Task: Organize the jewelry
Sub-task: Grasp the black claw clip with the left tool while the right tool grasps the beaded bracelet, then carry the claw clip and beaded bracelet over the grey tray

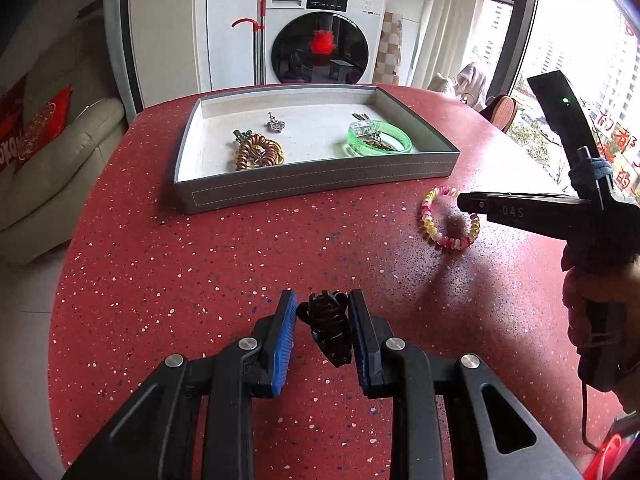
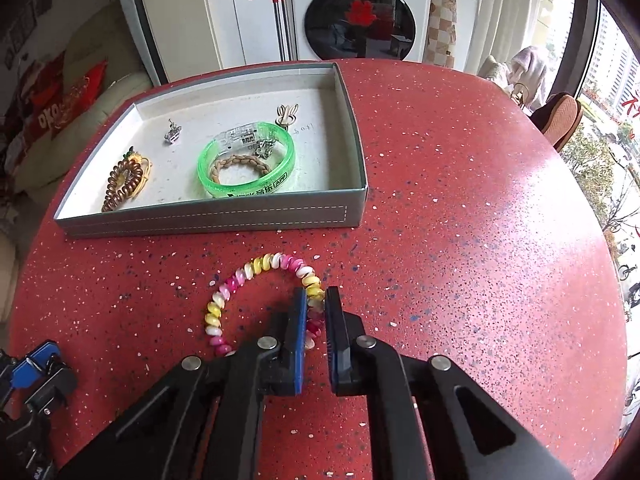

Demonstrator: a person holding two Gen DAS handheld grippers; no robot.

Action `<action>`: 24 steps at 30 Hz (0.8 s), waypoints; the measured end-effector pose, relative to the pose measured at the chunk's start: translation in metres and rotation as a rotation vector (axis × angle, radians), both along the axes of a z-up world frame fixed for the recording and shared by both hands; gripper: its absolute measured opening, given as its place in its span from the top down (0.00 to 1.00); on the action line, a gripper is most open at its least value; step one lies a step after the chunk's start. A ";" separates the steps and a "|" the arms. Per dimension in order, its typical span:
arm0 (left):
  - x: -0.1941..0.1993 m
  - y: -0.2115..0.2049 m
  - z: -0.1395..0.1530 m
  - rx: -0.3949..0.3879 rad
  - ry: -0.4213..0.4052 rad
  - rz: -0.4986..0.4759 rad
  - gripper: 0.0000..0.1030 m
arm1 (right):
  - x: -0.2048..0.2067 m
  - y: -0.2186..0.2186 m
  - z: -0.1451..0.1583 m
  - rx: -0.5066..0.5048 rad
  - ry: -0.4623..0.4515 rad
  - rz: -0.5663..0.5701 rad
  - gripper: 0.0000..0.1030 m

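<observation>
Right gripper [image 2: 316, 320] clamped on pink-and-yellow coiled plastic bracelet [image 2: 256, 266]; left gripper [image 1: 322, 320] pinching black claw hair clip [image 1: 330, 330]; lift both straight, then carry to far grey rectangular tray [image 2: 208, 216]

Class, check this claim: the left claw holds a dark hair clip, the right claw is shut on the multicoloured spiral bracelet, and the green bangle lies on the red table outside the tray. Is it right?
One error: the green bangle lies inside the grey tray, as the right wrist view shows. The rest stands.
</observation>
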State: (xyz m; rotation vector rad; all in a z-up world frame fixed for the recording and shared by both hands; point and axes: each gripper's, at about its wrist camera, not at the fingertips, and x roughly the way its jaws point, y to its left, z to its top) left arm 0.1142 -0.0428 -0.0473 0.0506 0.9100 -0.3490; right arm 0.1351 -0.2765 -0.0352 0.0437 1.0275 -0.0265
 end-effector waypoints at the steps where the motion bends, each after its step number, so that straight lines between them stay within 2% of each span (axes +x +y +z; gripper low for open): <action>1: 0.002 0.001 0.001 -0.003 0.001 0.005 0.56 | -0.002 0.000 0.004 0.007 -0.009 0.004 0.90; 6: 0.012 0.008 0.007 -0.020 -0.002 0.024 0.56 | -0.008 -0.002 0.026 0.030 -0.056 0.020 0.91; 11: 0.032 0.014 0.023 -0.024 -0.038 0.044 0.56 | -0.003 -0.003 0.045 0.070 -0.091 0.028 0.91; 18: 0.071 0.017 0.050 -0.013 -0.112 0.071 0.56 | 0.021 -0.005 0.065 0.108 -0.123 0.020 0.91; 24: 0.109 0.013 0.056 -0.004 -0.125 0.099 0.56 | 0.050 -0.003 0.068 0.140 -0.127 0.014 0.91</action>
